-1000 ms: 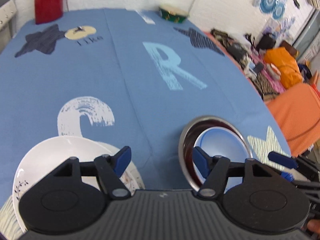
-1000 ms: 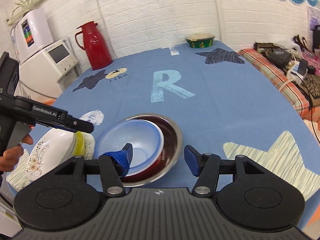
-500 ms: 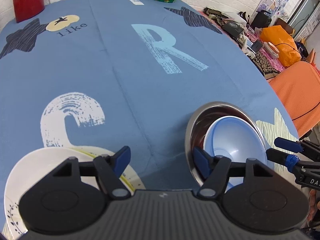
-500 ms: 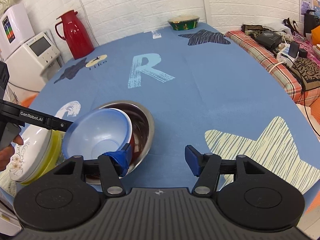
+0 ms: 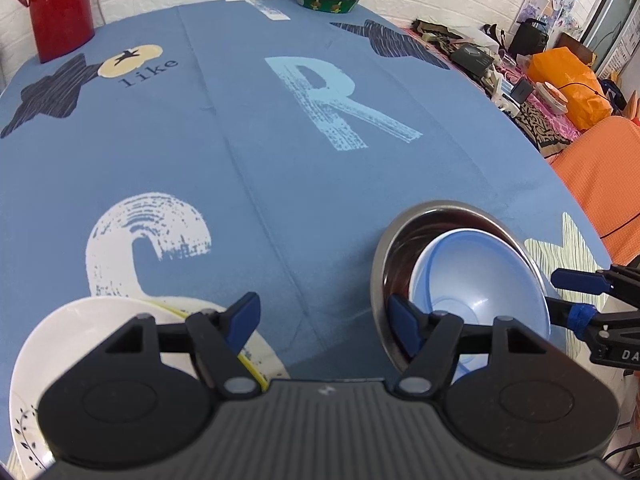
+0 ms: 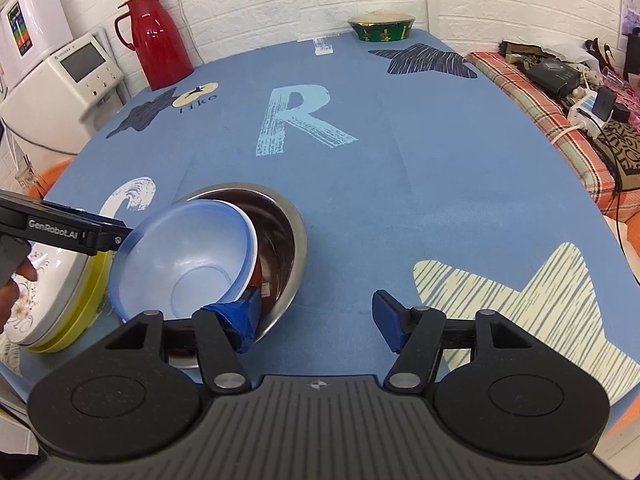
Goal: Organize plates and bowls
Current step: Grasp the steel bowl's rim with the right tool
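Blue bowl (image 6: 180,260) tilted inside steel bowl (image 6: 280,240).
Both grippers, left (image 5: 324,316) and right (image 6: 316,320), spread wide, gripping nothing; bowls just ahead-left of right.

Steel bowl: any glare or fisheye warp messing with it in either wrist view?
Left wrist view: steel bowl shows only soft rim highlights, its dark interior readable; the table edge bows strongly. Right wrist view: the bowl stays sharp with mild sheen; glare is stronger on the red thermos; wall brick lines curve from the fisheye.

A home: red thermos (image 6: 160,36); printed tablecloth (image 6: 400,160); cluttered bed (image 6: 560,92).
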Tool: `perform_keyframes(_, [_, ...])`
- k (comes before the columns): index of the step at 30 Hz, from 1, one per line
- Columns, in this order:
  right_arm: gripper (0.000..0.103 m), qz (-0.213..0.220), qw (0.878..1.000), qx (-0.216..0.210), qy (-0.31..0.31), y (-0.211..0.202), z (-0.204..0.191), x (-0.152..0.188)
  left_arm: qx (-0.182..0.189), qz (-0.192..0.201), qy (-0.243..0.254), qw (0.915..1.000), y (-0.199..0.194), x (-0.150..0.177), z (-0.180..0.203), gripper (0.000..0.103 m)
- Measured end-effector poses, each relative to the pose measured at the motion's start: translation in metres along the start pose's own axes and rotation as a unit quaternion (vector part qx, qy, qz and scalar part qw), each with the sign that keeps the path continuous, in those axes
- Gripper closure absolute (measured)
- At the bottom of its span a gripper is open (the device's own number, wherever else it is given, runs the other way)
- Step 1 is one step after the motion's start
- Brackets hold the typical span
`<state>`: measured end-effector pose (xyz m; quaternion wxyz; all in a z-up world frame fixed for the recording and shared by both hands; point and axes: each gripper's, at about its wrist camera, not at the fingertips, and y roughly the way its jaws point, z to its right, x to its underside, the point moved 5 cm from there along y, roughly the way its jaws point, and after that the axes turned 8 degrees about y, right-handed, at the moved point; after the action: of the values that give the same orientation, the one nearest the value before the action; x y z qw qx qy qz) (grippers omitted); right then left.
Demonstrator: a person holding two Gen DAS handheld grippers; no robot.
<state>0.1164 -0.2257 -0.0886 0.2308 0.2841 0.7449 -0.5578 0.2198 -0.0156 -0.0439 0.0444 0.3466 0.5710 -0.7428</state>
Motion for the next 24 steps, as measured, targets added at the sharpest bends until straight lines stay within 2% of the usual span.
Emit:
perform_keyframes(9, [0.051, -0.005, 0.999, -0.02, 0.05, 0.013, 0.014, 0.0, -0.004, 0.008, -0.001, 1.0, 0.001, -0.001, -0.001, 0.032])
perform_keyframes(17, [0.04, -0.009, 1.0, 0.001, 0.025, 0.011, 0.011, 0.0, 0.007, 0.008, -0.015, 0.9998, 0.005, 0.003, -0.002, 0.031])
perform_keyframes(24, [0.031, -0.005, 0.998, -0.013, 0.059, 0.016, 0.022, 0.005, 0.009, 0.015, -0.019, 0.9997, 0.004, 0.004, -0.003, 0.031])
